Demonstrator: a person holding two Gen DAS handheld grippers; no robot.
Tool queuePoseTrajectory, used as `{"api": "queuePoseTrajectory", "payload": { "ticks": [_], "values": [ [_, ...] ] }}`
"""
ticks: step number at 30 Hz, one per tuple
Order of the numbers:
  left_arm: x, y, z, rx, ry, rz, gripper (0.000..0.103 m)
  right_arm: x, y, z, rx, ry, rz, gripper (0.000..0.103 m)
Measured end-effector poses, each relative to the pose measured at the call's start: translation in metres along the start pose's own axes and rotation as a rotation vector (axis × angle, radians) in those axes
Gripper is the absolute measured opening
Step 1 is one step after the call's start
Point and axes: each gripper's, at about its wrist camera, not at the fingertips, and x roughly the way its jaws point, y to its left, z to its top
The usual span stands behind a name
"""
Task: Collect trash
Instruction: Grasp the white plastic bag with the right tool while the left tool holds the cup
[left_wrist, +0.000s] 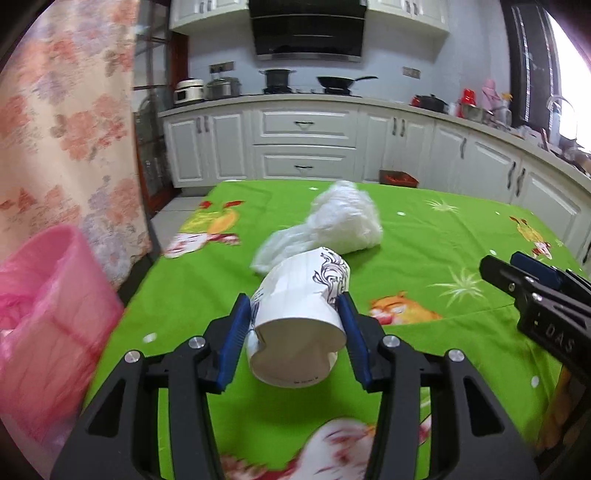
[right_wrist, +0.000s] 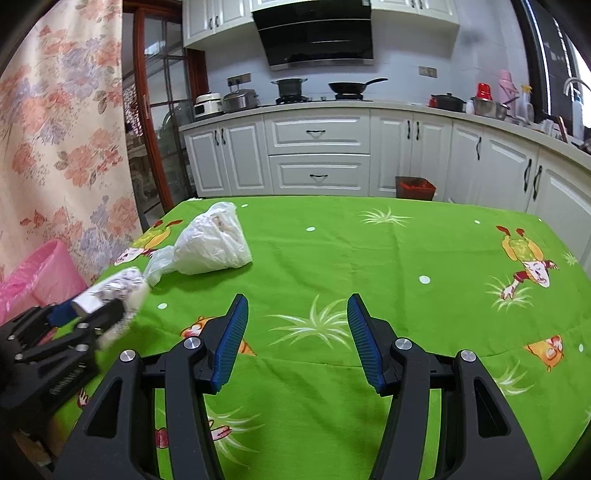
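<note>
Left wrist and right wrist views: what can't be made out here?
- Bag contents: in both views the translucent plastic shows only a pale lump.
- Cup mouth: left wrist view shows only its base; in the right wrist view the left gripper hides it.
- Pink bin: blurred and cut by the left edge in both views, inside unseen.
- Right gripper: open, nothing hidden.

My left hand-held gripper (left_wrist: 293, 334) and right hand-held gripper (right_wrist: 297, 338) look alike: black angular plastic frames, ribbed blue finger pads (right_wrist: 231, 341), silver screws.
</note>
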Motion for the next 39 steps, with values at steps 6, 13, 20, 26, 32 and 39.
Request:
{"api": "queuePoseTrajectory", "payload": {
  "ticks": [6, 13, 20, 26, 32, 39],
  "values": [
    [-0.014, 0.030, -0.008, -0.023, -0.021, 0.058, 0.048, 0.012, 0.013, 0.004, -0.030, 0.041, 0.070, 0.054],
    [-0.014, 0.033, -0.007, -0.016, -0.014, 0.087, 0.048, 0.044, 0.052, 0.022, -0.129, 0.087, 0.127, 0.057],
    [-0.021, 0.037, -0.008, -0.050, -0.054, 0.126, 0.048, 0.073, 0.086, 0.042, -0.202, 0.091, 0.163, 0.063],
    [-0.021, 0.039, -0.008, -0.058, -0.057, 0.126, 0.048, 0.097, 0.103, 0.047, -0.258, 0.111, 0.151, 0.067],
    [-0.020, 0.038, -0.007, -0.051, -0.052, 0.121, 0.048, 0.106, 0.107, 0.049, -0.286, 0.127, 0.149, 0.040],
    [-0.020, 0.039, -0.007, -0.058, -0.053, 0.124, 0.048, 0.103, 0.100, 0.050, -0.259, 0.119, 0.168, 0.018]
  ]
}}
